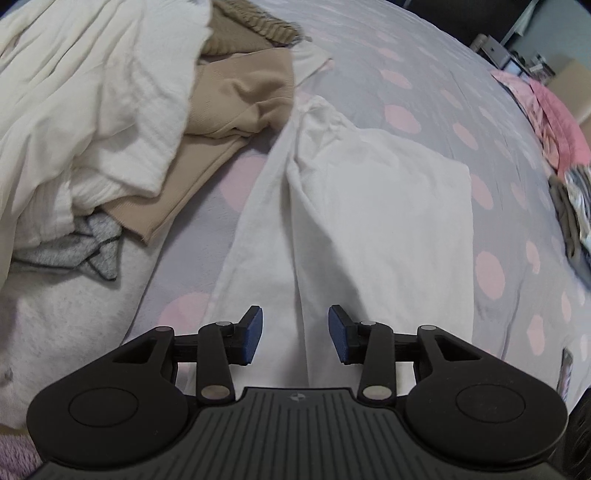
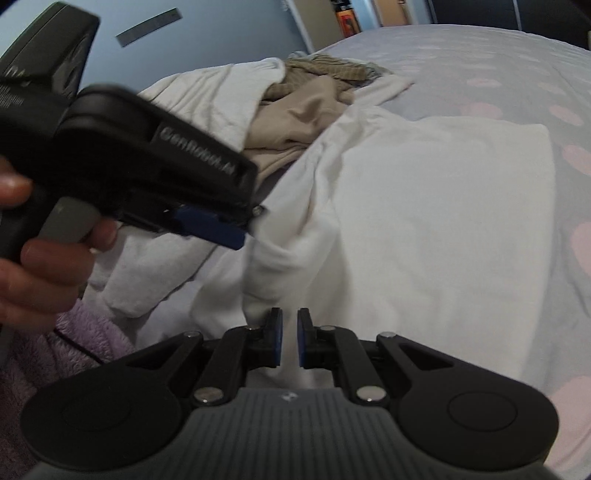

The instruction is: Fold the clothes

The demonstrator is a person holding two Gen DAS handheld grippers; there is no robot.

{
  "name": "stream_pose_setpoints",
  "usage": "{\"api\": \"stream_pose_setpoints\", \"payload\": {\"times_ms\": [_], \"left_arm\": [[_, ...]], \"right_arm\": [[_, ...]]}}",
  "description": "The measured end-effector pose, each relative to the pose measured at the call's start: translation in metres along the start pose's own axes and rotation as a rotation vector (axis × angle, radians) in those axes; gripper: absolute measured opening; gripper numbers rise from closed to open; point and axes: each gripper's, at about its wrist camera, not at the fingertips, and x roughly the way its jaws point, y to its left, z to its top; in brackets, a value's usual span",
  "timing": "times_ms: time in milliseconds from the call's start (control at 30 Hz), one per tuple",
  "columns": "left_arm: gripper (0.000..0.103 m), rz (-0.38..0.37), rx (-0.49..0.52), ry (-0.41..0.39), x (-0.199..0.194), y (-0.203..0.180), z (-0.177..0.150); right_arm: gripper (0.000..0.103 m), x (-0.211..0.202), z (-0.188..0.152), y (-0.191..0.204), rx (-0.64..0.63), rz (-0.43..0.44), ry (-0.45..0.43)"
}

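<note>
A white garment (image 1: 354, 206) lies partly folded on a bed's grey sheet with pink dots (image 1: 461, 92), its far-right corner squared off and a long crease running toward the near edge. The left gripper (image 1: 295, 334) hovers over that crease with its jaws spread, nothing between the blue pads (image 1: 253, 334). The right gripper (image 2: 290, 338) hangs over the garment's near edge, jaws drawn close with a narrow slit between them; whether any cloth is caught there is hard to tell, as the fingers cover it. A hand (image 2: 33, 251), cut off at the left edge and blurred, grips the left gripper's handle. To the left sits a heap of unfolded laundry: a cream cloth (image 1: 92, 110), a tan top (image 1: 236, 107), a ribbed olive knit (image 1: 251, 18) cut off at the far edge, and a grey marl piece (image 1: 92, 247) half buried. At the far right, pink fabric (image 1: 554, 110) and dark patterned items blur together.
</note>
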Motion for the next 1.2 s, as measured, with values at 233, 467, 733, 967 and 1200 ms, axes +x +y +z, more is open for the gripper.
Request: {"api": "stream_pose_setpoints", "payload": {"times_ms": [233, 467, 733, 967, 1200], "left_arm": [[0.038, -0.051, -0.104, -0.011, -0.008, 0.026, 0.000], [0.039, -0.122, -0.224, -0.013, -0.007, 0.047, 0.000], [0.040, -0.112, -0.168, -0.072, -0.015, 0.043, 0.000], [0.044, 0.014, 0.076, -0.070, -0.011, 0.016, -0.011], [0.043, 0.091, 0.122, 0.001, 0.000, 0.025, -0.027]], "right_arm": [[0.010, 0.012, -0.002, 0.018, -0.077, 0.019, 0.043], [0.012, 0.009, -0.004, 0.010, -0.057, -0.001, 0.069], [0.014, -0.007, -0.002, 0.000, -0.036, -0.037, 0.057], [0.014, -0.013, -0.002, -0.006, -0.031, -0.062, 0.067], [0.021, -0.016, -0.003, -0.011, -0.027, -0.068, 0.084]]}}
